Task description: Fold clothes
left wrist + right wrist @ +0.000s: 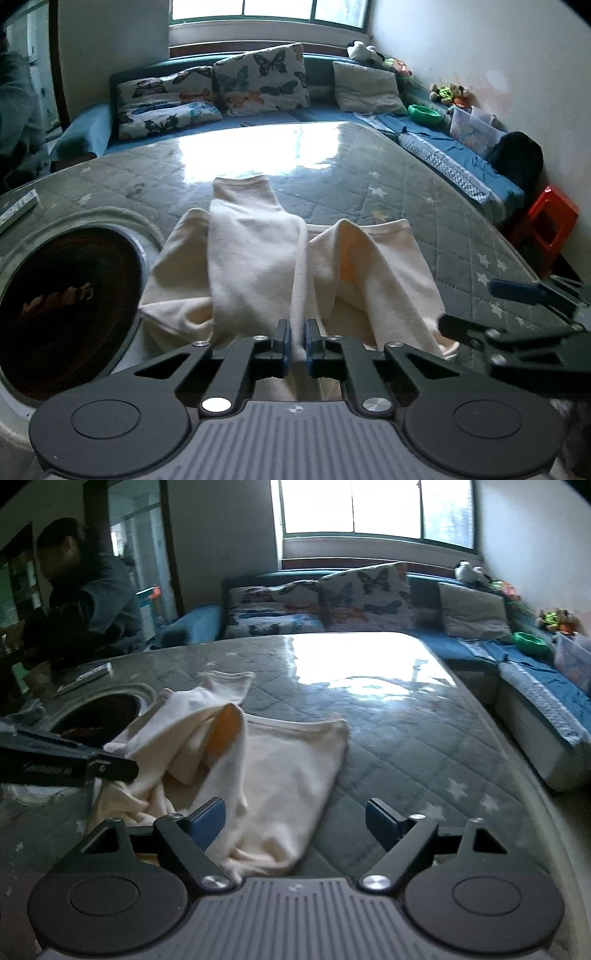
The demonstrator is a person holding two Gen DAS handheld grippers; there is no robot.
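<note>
So the left gripper (pixel 297 341) is clenched on the near edge of the cream garment (pixel 258 254), probably to lift it over for a fold. It's lying rumpled on the quilted tabletop (pixel 388 192). Right gripper (pixel 295 821) hangs released just right of it, holding nothing.

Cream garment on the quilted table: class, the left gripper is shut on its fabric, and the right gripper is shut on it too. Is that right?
Not quite. The left gripper is indeed shut on the cream garment, but the right gripper is open: the right wrist view shows its blue pads wide apart, with the quilted table between them and only the garment's edge near the left pad.
</note>
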